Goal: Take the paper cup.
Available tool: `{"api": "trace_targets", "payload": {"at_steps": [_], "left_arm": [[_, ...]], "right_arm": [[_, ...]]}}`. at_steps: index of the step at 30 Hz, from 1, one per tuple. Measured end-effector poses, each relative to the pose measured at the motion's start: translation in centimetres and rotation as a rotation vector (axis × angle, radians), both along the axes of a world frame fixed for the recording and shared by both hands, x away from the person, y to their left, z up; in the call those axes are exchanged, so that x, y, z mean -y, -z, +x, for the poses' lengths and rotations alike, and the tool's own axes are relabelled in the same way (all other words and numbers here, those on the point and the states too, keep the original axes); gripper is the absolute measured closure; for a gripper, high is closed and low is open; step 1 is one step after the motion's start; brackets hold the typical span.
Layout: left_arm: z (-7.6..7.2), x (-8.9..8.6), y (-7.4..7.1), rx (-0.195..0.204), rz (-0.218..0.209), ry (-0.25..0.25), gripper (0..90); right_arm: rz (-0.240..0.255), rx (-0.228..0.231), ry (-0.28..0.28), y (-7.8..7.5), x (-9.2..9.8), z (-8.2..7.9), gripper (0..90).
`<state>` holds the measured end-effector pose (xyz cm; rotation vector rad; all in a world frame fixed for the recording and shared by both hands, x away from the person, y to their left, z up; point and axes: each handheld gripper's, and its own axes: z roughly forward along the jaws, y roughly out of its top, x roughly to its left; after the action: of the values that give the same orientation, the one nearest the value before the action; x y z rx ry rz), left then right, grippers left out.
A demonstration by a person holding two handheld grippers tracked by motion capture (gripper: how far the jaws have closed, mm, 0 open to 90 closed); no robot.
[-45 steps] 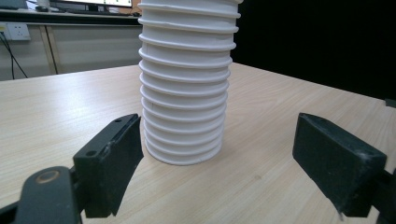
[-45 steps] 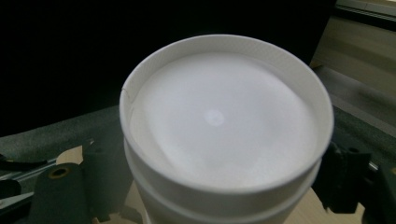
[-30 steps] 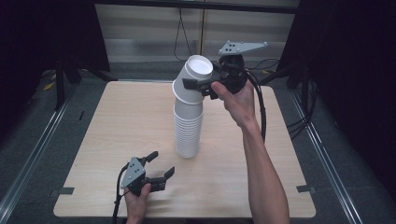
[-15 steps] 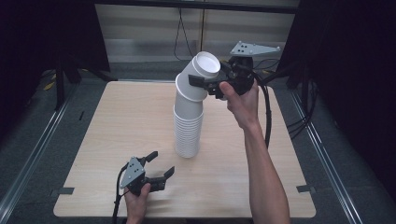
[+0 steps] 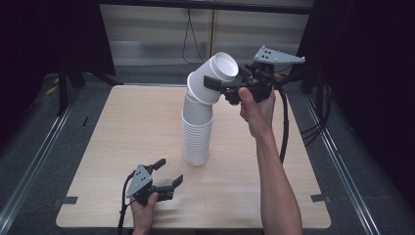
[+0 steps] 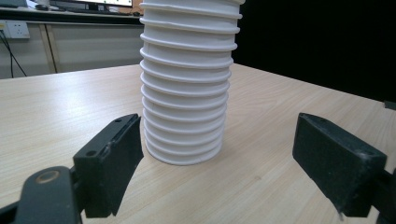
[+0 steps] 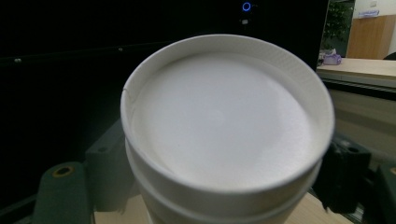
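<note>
Tabletop (image 5: 122, 127) of pale wood carries one stack of white cups (image 5: 197, 132), standing near its middle, a little toward the right edge. The ribbed lower part is upright; about ten rims can be counted in the left tool's view (image 6: 186, 84). The top cups (image 5: 211, 83) are tilted toward the far right corner, mouth facing up and right.

Two tools are in play. The right tool (image 5: 221, 87), held in the person's raised right hand (image 5: 257, 110), is closed on the tilted top cups, one jaw on each side of the wall. Its own view looks straight into the open mouth of the uppermost cup (image 7: 224, 116), with a second rim just beneath, which the high view cannot separate.

The left tool (image 5: 169, 172) rests near the front edge, left of the stack, jaws spread wide with nothing between them. The left half and front right corner of the tabletop lie bare.
</note>
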<state>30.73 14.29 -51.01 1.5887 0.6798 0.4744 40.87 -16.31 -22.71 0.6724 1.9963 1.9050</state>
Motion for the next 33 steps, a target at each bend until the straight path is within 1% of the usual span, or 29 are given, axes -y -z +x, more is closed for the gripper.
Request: {"api": "trace_targets", "payload": {"at_steps": [8, 10, 12, 16, 19, 21, 22, 23, 25, 26, 30, 31, 33], "left_arm": [[0.0, 0.0, 0.0, -0.003, -0.003, 0.001, 15.9], [0.0, 0.0, 0.0, -0.002, 0.000, 0.002, 15.9], [0.1, 0.0, 0.0, -0.004, 0.000, 0.006, 15.9], [0.1, 0.0, 0.0, -0.001, 0.005, 0.003, 15.9], [0.1, 0.0, 0.0, -0.005, 0.003, 0.006, 15.9], [0.1, 0.0, 0.0, -0.004, 0.001, 0.007, 15.9], [0.1, 0.0, 0.0, -0.001, 0.009, 0.006, 15.9], [0.1, 0.0, 0.0, -0.002, 0.005, 0.004, 15.9], [0.1, 0.0, 0.0, -0.001, 0.009, 0.003, 15.9], [0.0, 0.1, 0.0, -0.012, 0.000, 0.003, 15.9], [0.1, 0.2, 0.0, -0.013, 0.001, 0.004, 15.9], [0.1, 0.2, 0.0, -0.023, -0.006, 0.000, 15.9], [0.2, 0.1, 0.0, -0.013, 0.013, 0.003, 15.9]], "right_arm": [[0.018, 0.010, 0.012, 0.3, 0.8, -0.6, 21.0], [0.016, 0.011, 0.016, 0.5, 1.0, -0.8, 21.0], [0.019, 0.011, 0.011, 0.7, 1.3, -0.9, 21.1], [0.040, 0.014, 0.018, 0.9, 2.0, -1.3, 21.2], [0.035, 0.014, 0.030, 1.1, 2.4, -1.6, 21.2], [0.041, 0.015, 0.031, 1.2, 2.7, -1.7, 21.2], [0.038, 0.010, 0.034, 1.3, 2.9, -1.8, 21.2], [0.038, 0.011, 0.037, 1.4, 3.0, -1.8, 21.2], [0.045, 0.010, 0.039, 1.6, 3.4, -1.9, 21.2], [0.049, 0.009, 0.039, 1.7, 3.5, -2.0, 21.2], [0.045, 0.010, 0.044, 1.9, 3.9, -2.4, 21.3], [0.043, 0.011, 0.046, 2.0, 4.0, -2.5, 21.3], [0.037, 0.009, 0.046, 2.2, 4.2, -2.8, 21.3]]}}
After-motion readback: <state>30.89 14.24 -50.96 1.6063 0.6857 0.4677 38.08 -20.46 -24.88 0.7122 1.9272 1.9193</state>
